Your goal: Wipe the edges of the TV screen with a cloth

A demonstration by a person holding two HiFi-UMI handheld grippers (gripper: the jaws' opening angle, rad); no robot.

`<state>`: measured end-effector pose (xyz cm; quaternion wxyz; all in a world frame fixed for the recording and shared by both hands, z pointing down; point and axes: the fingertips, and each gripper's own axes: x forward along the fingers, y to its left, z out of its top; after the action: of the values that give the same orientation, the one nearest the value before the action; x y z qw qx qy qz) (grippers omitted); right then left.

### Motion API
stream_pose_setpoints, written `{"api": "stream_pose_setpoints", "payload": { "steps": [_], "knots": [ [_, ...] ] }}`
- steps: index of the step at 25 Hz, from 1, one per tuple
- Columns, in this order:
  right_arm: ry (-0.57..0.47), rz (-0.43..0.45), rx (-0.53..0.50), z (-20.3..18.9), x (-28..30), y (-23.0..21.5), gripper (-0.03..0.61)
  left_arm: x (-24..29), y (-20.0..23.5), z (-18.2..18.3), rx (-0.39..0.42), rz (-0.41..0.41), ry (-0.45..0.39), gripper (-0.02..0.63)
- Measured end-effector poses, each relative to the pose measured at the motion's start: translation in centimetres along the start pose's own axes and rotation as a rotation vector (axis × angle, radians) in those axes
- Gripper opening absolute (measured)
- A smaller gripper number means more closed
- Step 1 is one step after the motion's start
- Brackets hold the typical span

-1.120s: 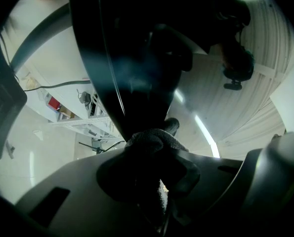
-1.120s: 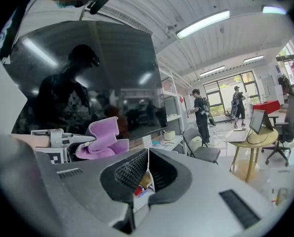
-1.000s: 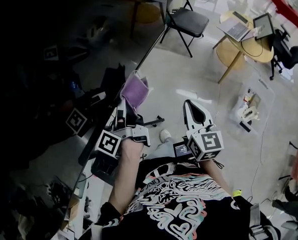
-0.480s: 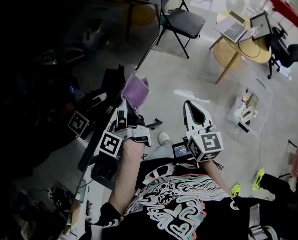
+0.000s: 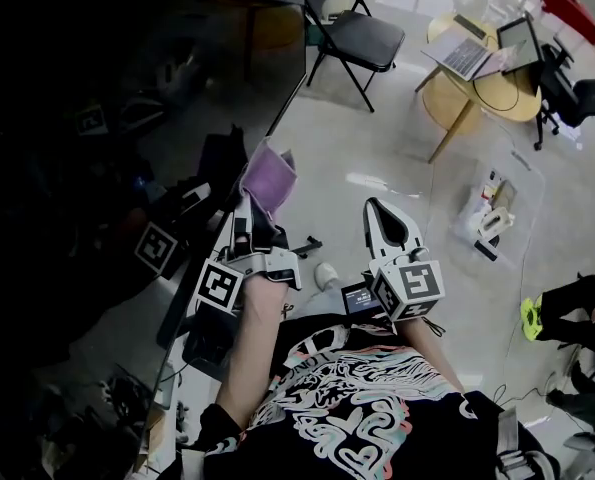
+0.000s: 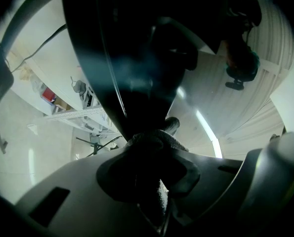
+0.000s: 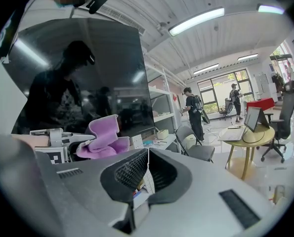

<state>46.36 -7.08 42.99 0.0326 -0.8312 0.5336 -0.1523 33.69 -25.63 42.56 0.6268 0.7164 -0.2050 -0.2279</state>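
Barely anything has moved in 1 second: the left gripper [image 5: 253, 214] and its cloth [image 5: 267, 179] sit a touch higher along the TV screen [image 5: 97, 168], and someone's feet have come in at the far right of the floor. The left jaws are clamped tight on the purple cloth, whose bunched end folds over the screen's bare side edge, the one facing the open floor. I judge I am mid-stroke along that edge. To do it well I should keep the cloth wrapped over both faces of the edge, press lightly so the panel does not flex, and run parallel to the edge without letting the hard jaws touch the glass. The right gripper [image 5: 382, 211] hangs just beside, off the screen, its 2 jaws closed on nothing. It could steady the frame if the TV rocks.
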Motion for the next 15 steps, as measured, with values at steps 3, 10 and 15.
{"api": "stream_pose_setpoints", "payload": {
  "steps": [3,10,15],
  "knots": [
    [-0.005,-0.012,-0.007,0.4,0.4,-1.2,0.031,1.2,0.0,-0.5,0.007,0.000,0.002,0.092],
    [-0.004,-0.049,0.016,1.4,2.4,-4.7,0.031,4.6,0.5,-2.0,0.014,0.002,0.010,0.092],
    [0.000,-0.026,0.000,1.7,3.3,-4.2,0.031,5.2,0.2,-2.2,0.006,-0.001,0.017,0.092]
  ]
}}
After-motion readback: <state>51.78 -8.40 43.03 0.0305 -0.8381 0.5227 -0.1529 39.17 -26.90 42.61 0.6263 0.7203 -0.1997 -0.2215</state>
